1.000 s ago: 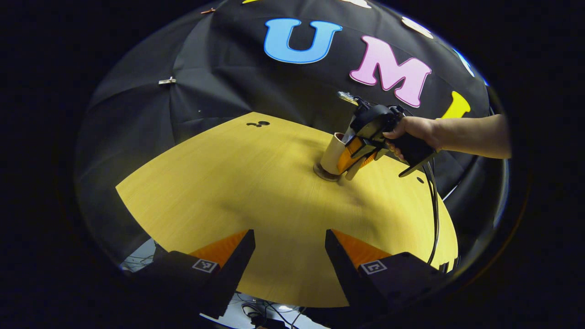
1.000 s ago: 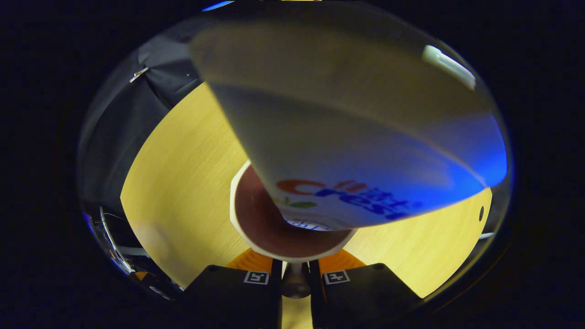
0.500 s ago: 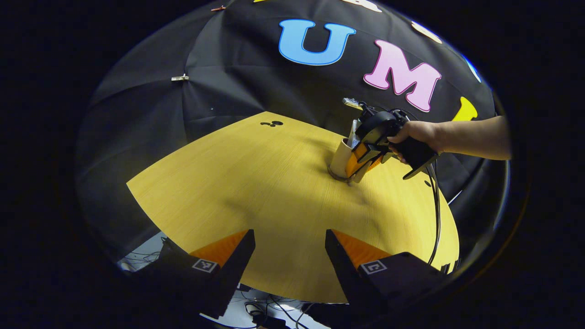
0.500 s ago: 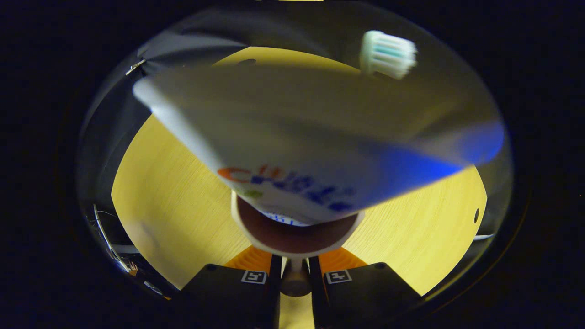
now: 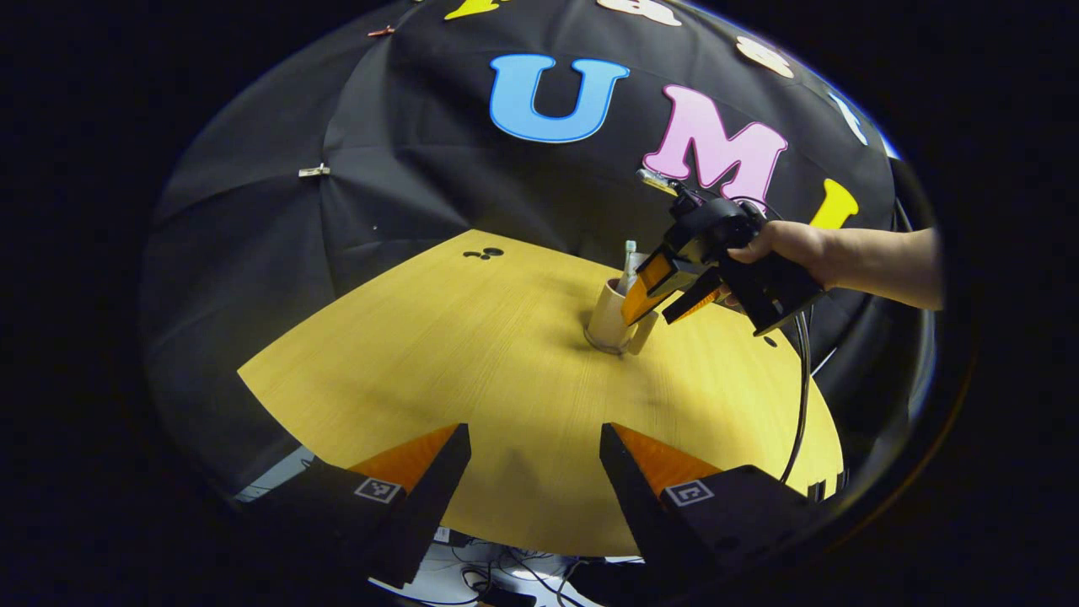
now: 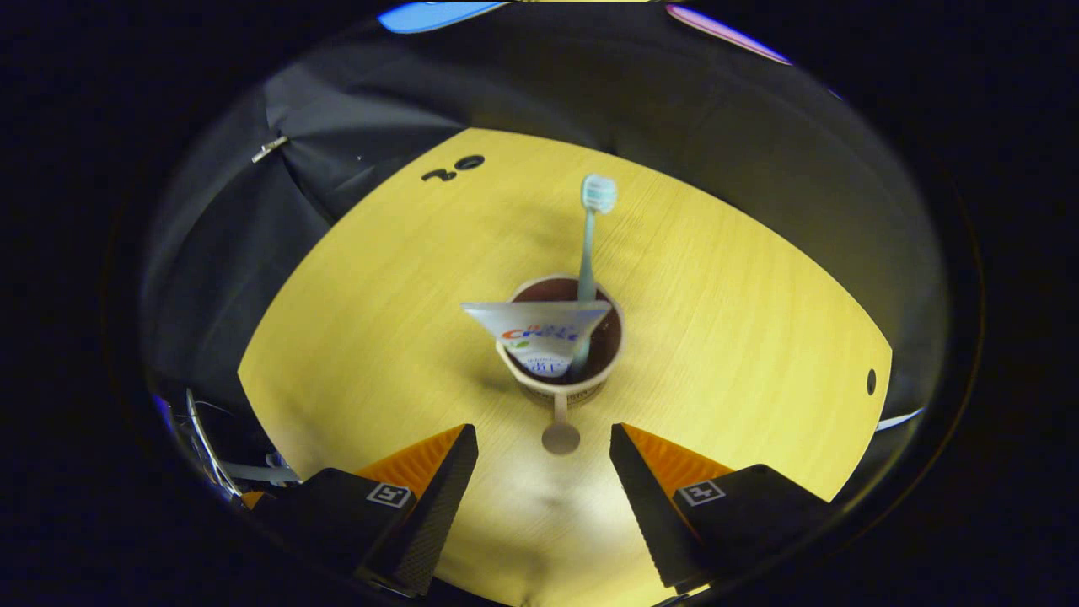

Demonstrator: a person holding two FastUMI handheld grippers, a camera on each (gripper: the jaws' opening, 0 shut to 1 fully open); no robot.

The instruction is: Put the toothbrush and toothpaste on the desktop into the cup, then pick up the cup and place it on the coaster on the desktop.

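Observation:
In the right gripper view a beige cup [image 6: 560, 384] stands upright on the yellow table [image 6: 725, 287]. It holds a white toothpaste tube [image 6: 539, 330] and a pale green toothbrush [image 6: 587, 244], bristles up. The cup's handle [image 6: 560, 426] points toward my right gripper [image 6: 544, 447], which is open and a little back from it, touching nothing. In the left gripper view the cup [image 5: 609, 319] stands far ahead with a thin dark coaster edge [image 5: 600, 344] at its base. The right gripper [image 5: 670, 299] hovers open just right of it. My left gripper [image 5: 535, 472] is open and empty.
A hand [image 5: 784, 244] holds the right gripper, and its black cable [image 5: 801, 379] hangs over the table's right edge. Small dark holes [image 5: 482, 252] mark the table's far side. Black cloth wall stands behind the table.
My right gripper opened, let go of the cup's handle and drew back and up. The cup stays upright where it was set. The left gripper barely moved.

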